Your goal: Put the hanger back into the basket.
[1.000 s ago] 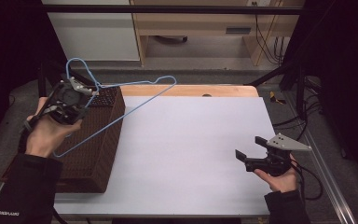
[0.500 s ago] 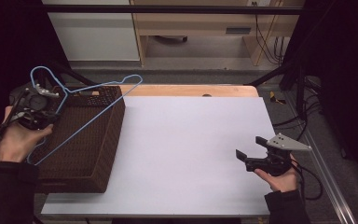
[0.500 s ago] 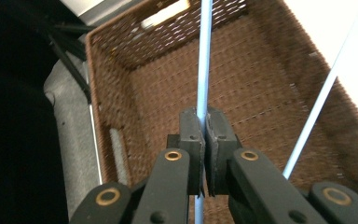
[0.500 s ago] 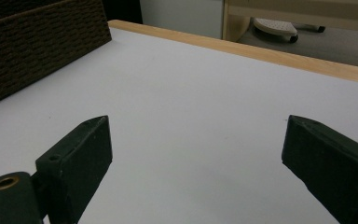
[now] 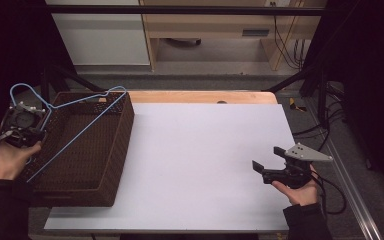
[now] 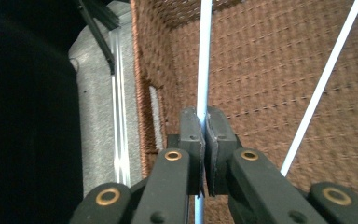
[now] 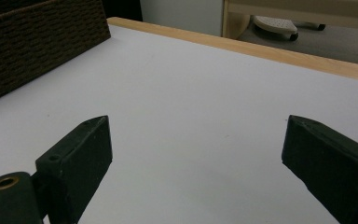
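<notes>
A light blue wire hanger (image 5: 75,137) hangs slanted over a brown wicker basket (image 5: 115,150) at the table's left. My left gripper (image 5: 22,129) is at the basket's left rim, shut on the hanger near its hook. In the left gripper view the pads pinch the blue wire (image 6: 204,56) at the gripper's tip (image 6: 202,116), with the basket's woven inside (image 6: 261,70) behind it. My right gripper (image 5: 267,158) rests low over the white table top (image 5: 200,145) at the right. It is open, and the right gripper view (image 7: 196,140) has nothing between its jaws.
The basket's side wall (image 7: 37,46) shows at the far left of the right gripper view. A wooden strip (image 5: 205,96) runs along the table's far edge. Dark frame posts and cables stand at the right beyond the table.
My left hand has carried the hanger to the left and down, from above the basket's far end to its left rim. The right gripper has stayed where it was.
</notes>
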Demonstrator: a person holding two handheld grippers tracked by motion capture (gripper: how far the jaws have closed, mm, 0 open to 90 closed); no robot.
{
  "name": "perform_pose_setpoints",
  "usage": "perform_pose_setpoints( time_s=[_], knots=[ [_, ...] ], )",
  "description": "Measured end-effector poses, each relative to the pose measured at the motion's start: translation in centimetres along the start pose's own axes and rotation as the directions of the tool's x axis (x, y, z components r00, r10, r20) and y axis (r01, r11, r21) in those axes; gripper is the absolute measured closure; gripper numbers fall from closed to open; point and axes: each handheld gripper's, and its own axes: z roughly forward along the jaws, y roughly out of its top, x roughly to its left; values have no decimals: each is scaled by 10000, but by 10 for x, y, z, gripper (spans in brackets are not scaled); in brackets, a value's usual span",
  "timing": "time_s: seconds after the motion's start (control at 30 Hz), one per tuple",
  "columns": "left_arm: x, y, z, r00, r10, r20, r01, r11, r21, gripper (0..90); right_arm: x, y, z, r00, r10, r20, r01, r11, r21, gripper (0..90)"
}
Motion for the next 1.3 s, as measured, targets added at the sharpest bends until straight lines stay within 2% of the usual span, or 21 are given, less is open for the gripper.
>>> perform_pose_setpoints(
  time_s=[0.1,0.13,0.27,0.4,0.63,0.87,1.07,1.23,1.3],
  knots=[
    [1,-5,8,9999,-62,-121,62,10000,-32,870,0,0,0,10000,5,17,-5,10000,23,89],
    [1,-6,11,9997,-2,-256,1,10000,-37,871,0,0,1,10000,-4,21,4,10000,16,89],
    [4,-8,18,9994,73,-333,-73,10000,13,871,0,0,1,10000,-36,15,36,10000,23,89],
    [7,-8,24,9995,79,-318,-74,9998,166,871,0,-1,2,10000,1,25,-1,10000,50,89],
    [3,-14,37,9995,21,-302,-8,9991,435,870,0,-1,2,10000,-2,26,2,10000,46,89],
    [-7,-22,54,10000,15,24,-16,9983,586,870,1,-1,2,10000,-6,19,6,10000,81,89],
    [-18,-26,70,9996,63,279,-89,9956,936,868,0,-1,2,10000,12,29,-12,10000,64,89],
    [-22,-29,78,9976,-130,674,57,9941,1085,859,0,-2,3,10000,-69,11,69,9999,84,88],
    [-21,-31,78,9951,-292,950,200,9952,959,840,0,-2,3,10000,-70,19,70,9999,93,87]
  ],
)
